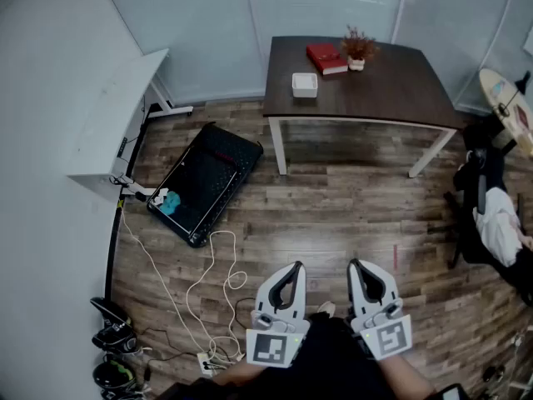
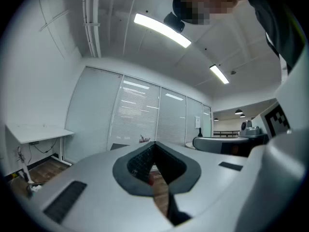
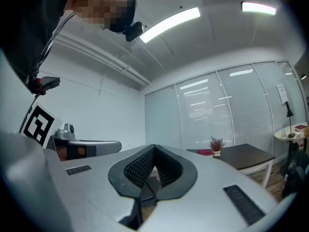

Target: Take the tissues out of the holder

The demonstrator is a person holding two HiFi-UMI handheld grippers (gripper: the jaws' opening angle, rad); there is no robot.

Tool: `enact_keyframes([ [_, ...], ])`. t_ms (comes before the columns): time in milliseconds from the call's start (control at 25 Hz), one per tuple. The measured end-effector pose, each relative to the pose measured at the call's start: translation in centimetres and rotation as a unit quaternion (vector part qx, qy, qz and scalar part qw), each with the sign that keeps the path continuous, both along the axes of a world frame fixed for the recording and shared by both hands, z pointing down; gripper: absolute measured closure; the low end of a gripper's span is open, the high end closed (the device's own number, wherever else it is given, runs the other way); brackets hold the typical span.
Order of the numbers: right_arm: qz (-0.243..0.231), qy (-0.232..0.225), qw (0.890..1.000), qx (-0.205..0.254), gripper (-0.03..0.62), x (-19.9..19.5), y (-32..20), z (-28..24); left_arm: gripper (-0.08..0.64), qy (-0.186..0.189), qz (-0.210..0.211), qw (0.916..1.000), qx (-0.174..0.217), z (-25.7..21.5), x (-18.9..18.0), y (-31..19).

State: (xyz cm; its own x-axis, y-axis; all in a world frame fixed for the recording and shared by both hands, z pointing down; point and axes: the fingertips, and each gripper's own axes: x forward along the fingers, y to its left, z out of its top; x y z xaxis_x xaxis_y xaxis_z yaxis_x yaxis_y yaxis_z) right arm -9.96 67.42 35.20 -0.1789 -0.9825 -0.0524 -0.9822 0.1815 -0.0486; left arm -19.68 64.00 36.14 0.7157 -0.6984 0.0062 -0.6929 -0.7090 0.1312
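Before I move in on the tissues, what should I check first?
1. Tissue holder found: ok. It sits on the dark table, near the left front edge.
2. Holder in reach: not ok. The table stands far across the floor from both grippers.
3. Left gripper free: ok. Its jaws are together with nothing between them.
4. Right gripper free: ok. Its jaws are also together and empty, and they need to open before a grab.
5. Way to the table: ok. The black case lies off to the left of the straight line.
6. Tissue sticking out of the holder: cannot tell. It is too small in the head view.
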Motion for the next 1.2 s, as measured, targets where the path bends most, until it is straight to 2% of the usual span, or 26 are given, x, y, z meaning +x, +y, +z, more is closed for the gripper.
enact_keyframes([
  [320,-0.002,-0.015,1.0,0.006,0.587,2.4,2.1,0.2,0.564,-0.003,-0.005,1.0,0.006,0.1,2.0,1.6],
  [480,0.009,-0.017,1.0,0.006,0.586,4.5,3.4,0.6,0.563,-0.01,-0.005,0.9999,-0.008,0.8,3.2,2.9],
  [640,-0.007,-0.029,0.999,0.018,0.586,5.3,4.1,0.0,0.564,-0.01,-0.008,0.9999,-0.002,1.0,4.4,3.8],
  [960,-0.022,-0.001,1.0,0.0,0.586,6.5,4.4,0.8,0.563,0.012,-0.028,0.9995,-0.002,0.4,5.3,4.3],
  [1200,-0.024,-0.024,0.999,-0.024,0.586,8.3,5.5,2.9,0.563,0.004,-0.047,0.9987,-0.022,2.3,5.7,4.8],
])
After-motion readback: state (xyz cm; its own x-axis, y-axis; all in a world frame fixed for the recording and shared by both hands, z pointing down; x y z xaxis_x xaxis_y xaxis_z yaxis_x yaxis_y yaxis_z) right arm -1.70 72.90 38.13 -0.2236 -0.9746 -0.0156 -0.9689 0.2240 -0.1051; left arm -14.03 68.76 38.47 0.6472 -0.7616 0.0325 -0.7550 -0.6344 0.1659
